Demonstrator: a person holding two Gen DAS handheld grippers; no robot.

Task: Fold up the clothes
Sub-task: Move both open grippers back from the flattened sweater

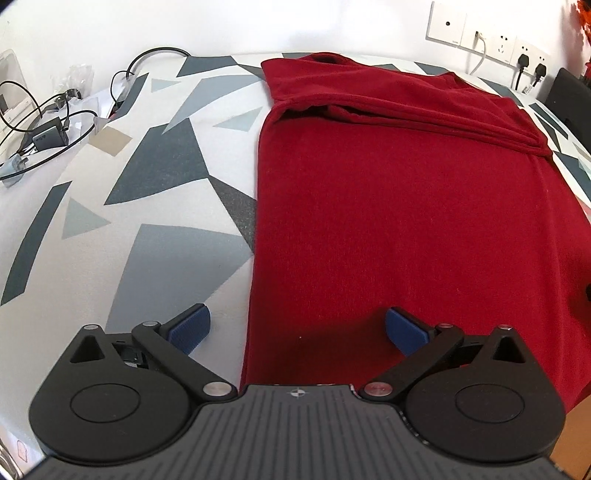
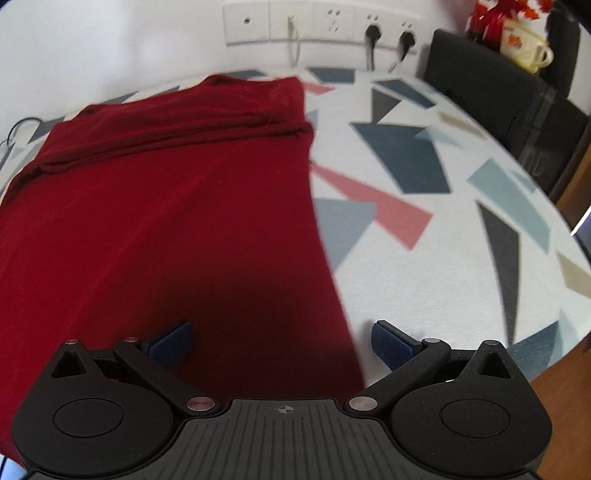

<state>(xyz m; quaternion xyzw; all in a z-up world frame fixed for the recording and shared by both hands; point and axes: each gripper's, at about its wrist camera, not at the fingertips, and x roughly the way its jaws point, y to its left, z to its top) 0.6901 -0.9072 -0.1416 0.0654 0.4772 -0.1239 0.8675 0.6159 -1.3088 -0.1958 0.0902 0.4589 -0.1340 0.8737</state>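
A dark red garment [image 1: 399, 206] lies flat on the patterned tabletop, folded into a long panel with its sleeves tucked across the far end. My left gripper [image 1: 297, 328] hovers open over the garment's near left edge, one blue pad over the cloth and one over the tablecloth. In the right wrist view the same red garment [image 2: 166, 221] fills the left half. My right gripper [image 2: 282, 341] hovers open across the garment's near right edge. Nothing is between either pair of fingers.
The tablecloth [image 1: 155, 206] is white with grey and blue triangles. Cables and a small adapter [image 1: 48, 136] lie at the far left. Wall sockets [image 2: 321, 22] with plugs sit behind the table. A black box [image 2: 498, 92] and a mug [image 2: 524, 44] stand far right.
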